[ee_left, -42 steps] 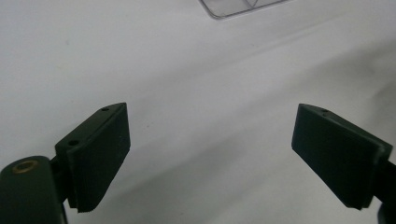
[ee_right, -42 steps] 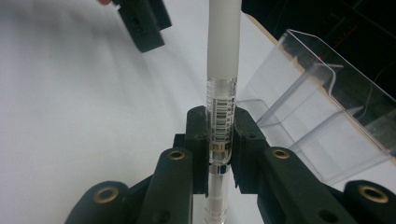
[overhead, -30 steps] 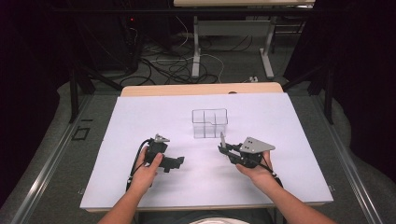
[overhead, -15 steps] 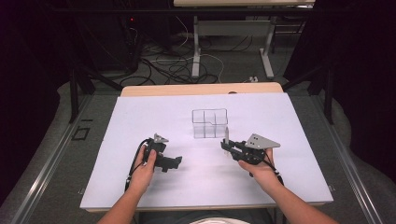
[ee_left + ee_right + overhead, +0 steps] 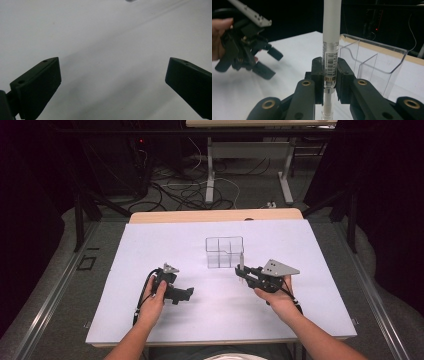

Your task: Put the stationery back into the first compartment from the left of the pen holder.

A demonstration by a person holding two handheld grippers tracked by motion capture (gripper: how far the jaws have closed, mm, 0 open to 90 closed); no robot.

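Where the right gripper's [image 5: 329,77] two black jaws meet in its own view, they are clamped from both sides on a pen [image 5: 331,37], a slim white one with a clear section and a barcode label just at the pinch. The pen stands upright between the pads, its frosted upper barrel rising out of the top of the view and its lower end poking out below the jaws. Just beyond the pen, to its right in that view, stands a clear plastic organizer [image 5: 377,65] with a divider inside (its walls are see-through, so the white table [image 5: 294,47] shows through them). From above, the pen is a short pale upright stick at the tip of the right gripper, close beside the near right corner of the organizer; whether it touches the wall I cannot tell.

The left gripper [image 5: 112,82] has its jaws spread wide with nothing between them, bare white table beneath. In the high view it [image 5: 186,293] sits low over the near left part of the table, well apart from the organizer, gripped by the left hand [image 5: 152,300]. The right hand [image 5: 275,296] holds its gripper from behind, the grey three-cornered plate on top.
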